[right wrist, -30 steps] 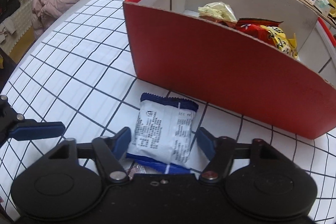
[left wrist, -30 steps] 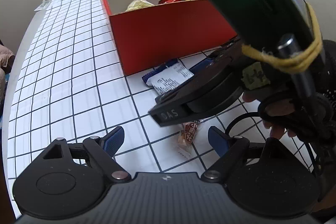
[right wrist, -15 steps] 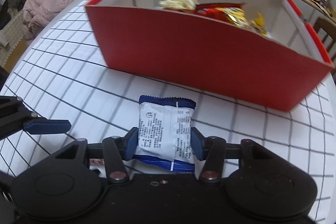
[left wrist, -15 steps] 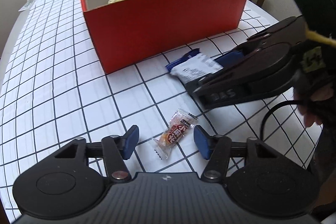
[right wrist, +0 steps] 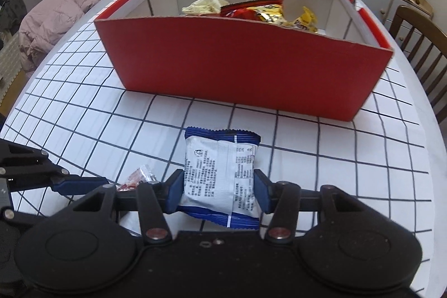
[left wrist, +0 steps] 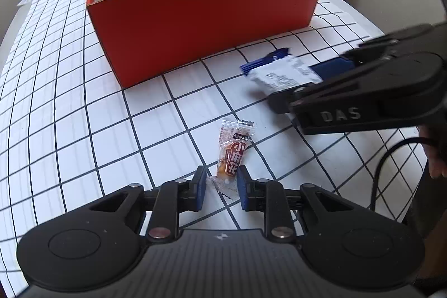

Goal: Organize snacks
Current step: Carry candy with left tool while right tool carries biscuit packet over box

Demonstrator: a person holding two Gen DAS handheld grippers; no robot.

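The left gripper [left wrist: 221, 183], wide open a second ago, is closing around the small candy [left wrist: 232, 155] on the tabletop [left wrist: 69, 108], while the right gripper [right wrist: 218, 193] now carries the pinched blue-and-white packet [right wrist: 220, 175] nearer the red box [right wrist: 245, 66].

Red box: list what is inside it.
Inside the red box lie a pale yellow packet, a red and yellow bag and a yellow wrapper. The front wall hides the floor and anything lower.

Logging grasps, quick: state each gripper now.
Left gripper: closing on the small candy packet.
Right gripper: shut on the blue-and-white snack packet.
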